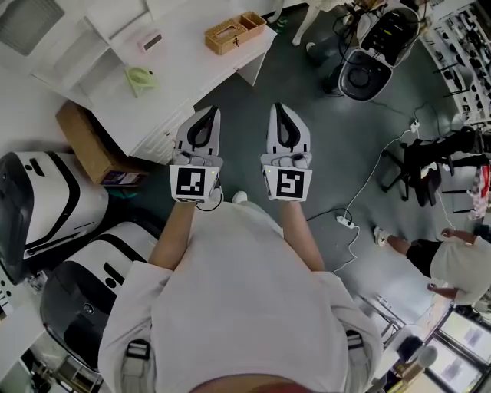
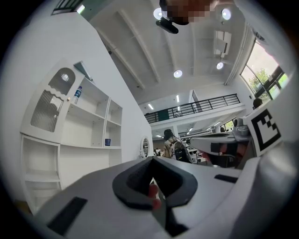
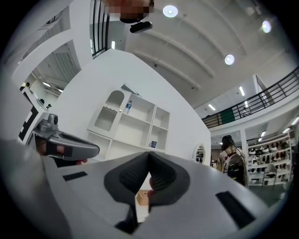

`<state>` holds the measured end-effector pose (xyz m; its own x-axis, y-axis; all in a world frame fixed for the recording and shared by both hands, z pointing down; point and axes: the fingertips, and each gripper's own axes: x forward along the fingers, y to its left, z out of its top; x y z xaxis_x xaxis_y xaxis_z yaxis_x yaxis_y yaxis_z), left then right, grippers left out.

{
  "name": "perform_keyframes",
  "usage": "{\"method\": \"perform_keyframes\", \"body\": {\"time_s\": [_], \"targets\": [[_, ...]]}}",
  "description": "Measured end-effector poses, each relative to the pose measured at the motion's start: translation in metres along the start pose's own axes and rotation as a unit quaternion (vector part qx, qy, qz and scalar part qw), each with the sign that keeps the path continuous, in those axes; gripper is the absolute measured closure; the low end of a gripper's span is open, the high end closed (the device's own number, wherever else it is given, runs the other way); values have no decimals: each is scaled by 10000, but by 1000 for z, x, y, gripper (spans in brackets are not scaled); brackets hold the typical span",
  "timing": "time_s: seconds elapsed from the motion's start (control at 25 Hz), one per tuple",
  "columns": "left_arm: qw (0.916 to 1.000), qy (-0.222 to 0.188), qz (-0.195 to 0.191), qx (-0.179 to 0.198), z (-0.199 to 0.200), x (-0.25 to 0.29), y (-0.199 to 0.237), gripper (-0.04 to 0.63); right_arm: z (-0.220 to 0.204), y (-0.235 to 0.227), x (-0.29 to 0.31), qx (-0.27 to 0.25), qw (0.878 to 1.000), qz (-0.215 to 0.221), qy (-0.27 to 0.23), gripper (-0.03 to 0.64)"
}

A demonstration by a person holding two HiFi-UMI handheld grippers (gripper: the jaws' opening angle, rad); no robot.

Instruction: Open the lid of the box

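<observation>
Two wooden boxes stand on the white table (image 1: pixel 176 69) at the far top of the head view: a larger one (image 1: pixel 225 35) and a smaller one (image 1: pixel 253 21) beside it. Both grippers are held side by side in front of the person, well short of the table and above the grey floor. The left gripper (image 1: pixel 208 113) has its jaws closed together with nothing between them, and so does the right gripper (image 1: pixel 280 109). In the right gripper view the closed jaws (image 3: pixel 149 155) point up at the room, and a bit of a wooden box (image 3: pixel 142 196) shows through the gap below them.
A cardboard box (image 1: pixel 84 142) leans by the table's left end. Two white and black machines (image 1: pixel 46 203) stand at the left. A black chair (image 1: pixel 376 57) is at the far right, a power strip (image 1: pixel 345 221) lies on the floor, and another person (image 1: pixel 453 265) stands at the right. White shelves (image 2: pixel 70 135) show in the left gripper view.
</observation>
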<state>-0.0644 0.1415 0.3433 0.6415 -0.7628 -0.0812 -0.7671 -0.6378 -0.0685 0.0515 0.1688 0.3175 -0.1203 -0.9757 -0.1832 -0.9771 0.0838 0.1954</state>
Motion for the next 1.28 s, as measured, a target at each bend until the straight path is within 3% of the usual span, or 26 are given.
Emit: {"method": "perform_keyframes", "body": {"time_s": [0.32,0.44,0.56,0.88,1.28], "targets": [[9999,30,111,43,0,4,-2,598,-12,-8,-1,167,9998,137,23,629],[9999,61,157,38,-1,7,-3,598,-20,-15,-1,800,9964,291,-42,629],[9997,106,200,59,-1,10,-8,598,-30,-25,-2,1735,9840,403,-65,629],[9994,167,273,156,0,12,-21,598,-59,-53,-8,3773,9251,394,-164,629],[9990,163,329,263,-2,22,-28,598,-87,-64,-6,5850,8069,713,-406,629]]}}
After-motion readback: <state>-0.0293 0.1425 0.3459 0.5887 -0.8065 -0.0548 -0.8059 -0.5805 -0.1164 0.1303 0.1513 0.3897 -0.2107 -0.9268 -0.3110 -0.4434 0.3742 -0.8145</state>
